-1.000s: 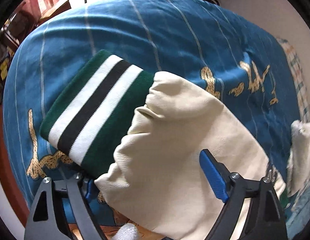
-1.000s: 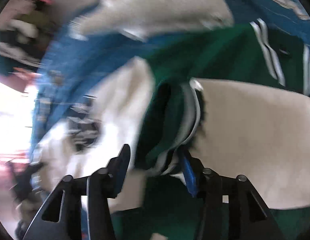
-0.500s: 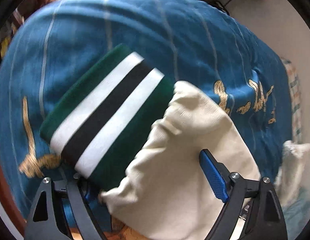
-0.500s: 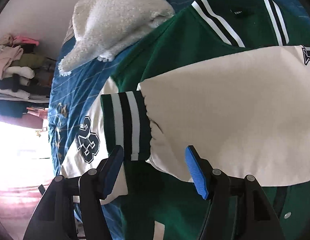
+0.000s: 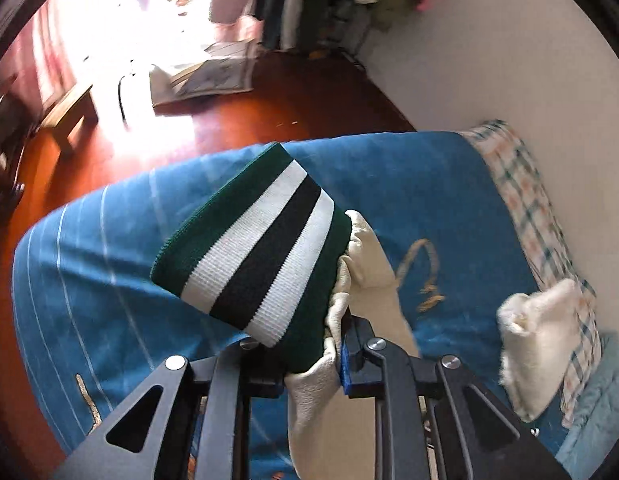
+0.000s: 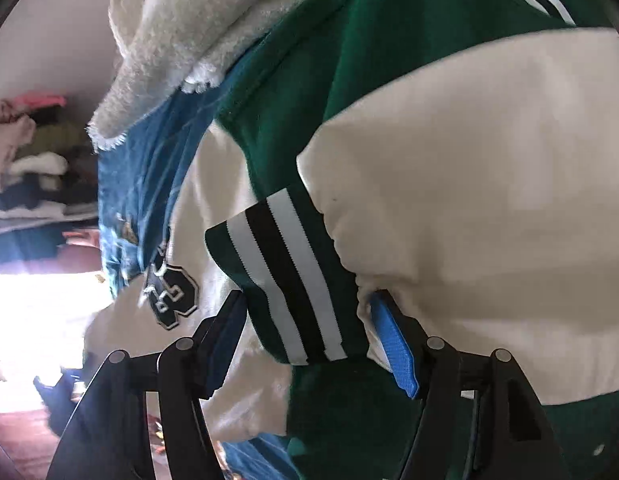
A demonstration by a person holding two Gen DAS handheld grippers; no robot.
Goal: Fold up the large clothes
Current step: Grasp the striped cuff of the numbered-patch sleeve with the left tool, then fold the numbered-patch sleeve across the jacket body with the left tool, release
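A green varsity jacket (image 6: 389, 52) with cream sleeves lies on a blue bedspread (image 5: 109, 300). My left gripper (image 5: 309, 364) is shut on one cream sleeve (image 5: 329, 408) just behind its green, white and black striped cuff (image 5: 253, 264), and holds it lifted above the bed. In the right wrist view my right gripper (image 6: 309, 344) is open, its blue pads either side of the other sleeve's striped cuff (image 6: 293, 280), which lies folded across the jacket body. A cream sleeve with a number patch (image 6: 171, 292) lies at the left.
A white fluffy garment (image 6: 181, 40) lies on the bed beside the jacket; it also shows in the left wrist view (image 5: 541, 344). A checked pillow or sheet (image 5: 529, 208) runs along the white wall. Red wooden floor (image 5: 229, 120), a small wooden stool (image 5: 69, 116) and hanging clothes lie beyond the bed.
My left gripper has closed on the sleeve by its cuff and raised it off the bed, tilting upward. My right gripper has moved closer around the other cuff, still open.
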